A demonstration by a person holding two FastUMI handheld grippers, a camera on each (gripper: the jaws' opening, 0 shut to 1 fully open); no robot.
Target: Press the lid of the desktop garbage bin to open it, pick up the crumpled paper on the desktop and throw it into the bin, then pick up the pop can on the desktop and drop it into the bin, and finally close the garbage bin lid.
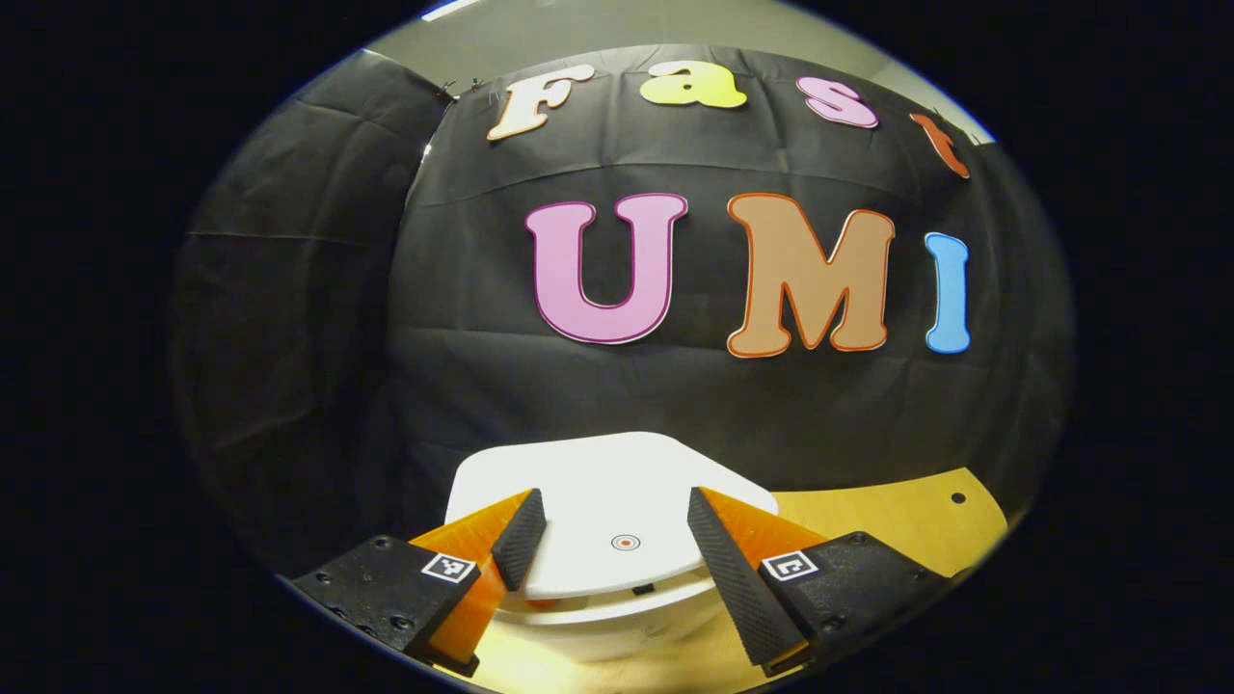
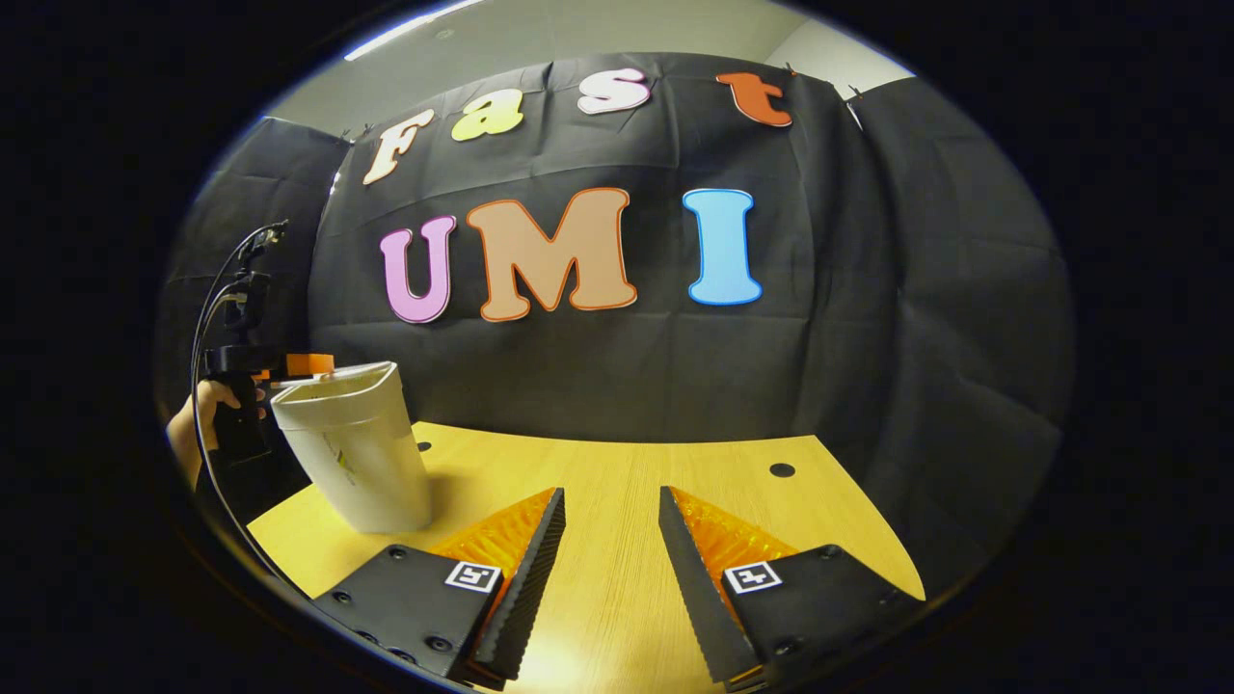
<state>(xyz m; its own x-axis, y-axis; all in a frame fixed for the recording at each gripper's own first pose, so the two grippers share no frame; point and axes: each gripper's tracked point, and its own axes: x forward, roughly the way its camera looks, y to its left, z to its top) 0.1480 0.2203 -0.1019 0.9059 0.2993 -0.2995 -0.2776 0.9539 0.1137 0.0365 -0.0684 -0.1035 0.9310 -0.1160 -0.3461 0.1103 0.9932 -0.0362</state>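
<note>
The step in hand looks like the last 1, or possibly the first: the left gripper (image 1: 617,540) hovers over the white plastic desktop garbage bin (image 2: 352,448), its 2 ribbed fingers (image 1: 521,540) spread wide at 8 and 4 o'clock of the smooth, rounded white lid (image 1: 607,482), grasping nothing. The lid lies flat and appears closed, with a small red-ringed dot (image 1: 626,543) at its near middle, likely the press spot. I cannot tell whether paper and can are already inside. If the lid needs pressing, the next move calls for a short straight push down on that dot. In the right gripper view the bin stands at 9 o'clock on the pale wooden tabletop (image 2: 617,482), tapered and matte, with a hand (image 2: 198,410) holding the far gripper behind it. The right gripper (image 2: 612,540) is released too, fingers apart above bare wood grain.
</note>
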